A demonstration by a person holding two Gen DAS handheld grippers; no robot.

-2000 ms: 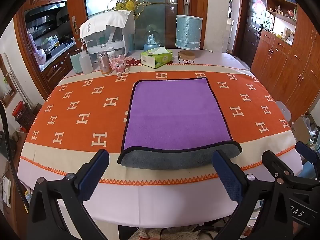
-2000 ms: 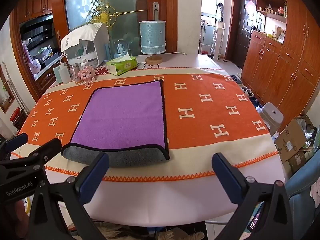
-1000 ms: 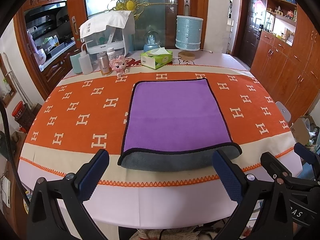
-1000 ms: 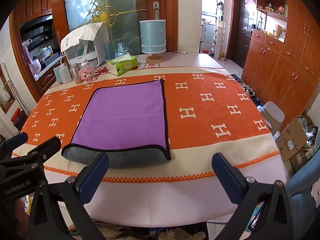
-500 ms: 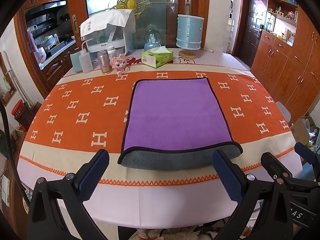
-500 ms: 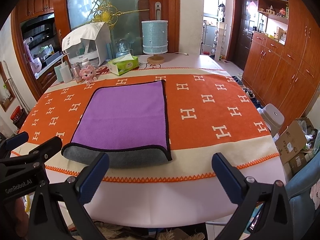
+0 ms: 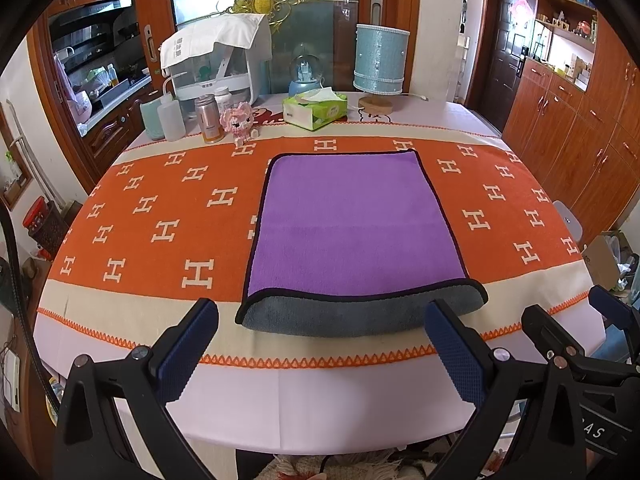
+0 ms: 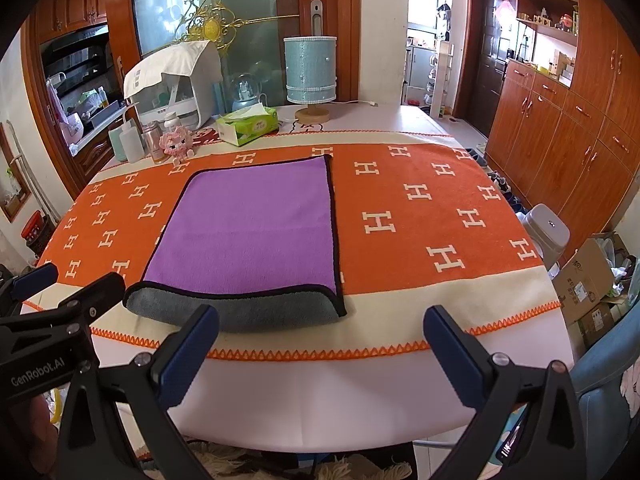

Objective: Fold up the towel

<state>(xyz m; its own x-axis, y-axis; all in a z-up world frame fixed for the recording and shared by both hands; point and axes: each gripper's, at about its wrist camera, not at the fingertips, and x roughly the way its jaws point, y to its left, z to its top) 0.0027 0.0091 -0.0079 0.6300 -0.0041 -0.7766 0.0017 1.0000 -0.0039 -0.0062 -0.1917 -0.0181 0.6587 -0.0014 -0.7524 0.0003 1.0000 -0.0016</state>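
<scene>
While I hold both tools short of the table's near edge, my left gripper and right gripper stand spread wide, textured blue pads bare, grasping nothing. Towel: plush purple rectangle, black-bound edge, grey underside curling out at the near end; lies flat on the orange woven H-pattern tablecloth, just beyond both grippers.

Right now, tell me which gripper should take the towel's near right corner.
Right, probably. In the right wrist view that corner lies between the right gripper's open fingers; in the left wrist view it sits beyond the left gripper's right finger. Both are empty.
</scene>
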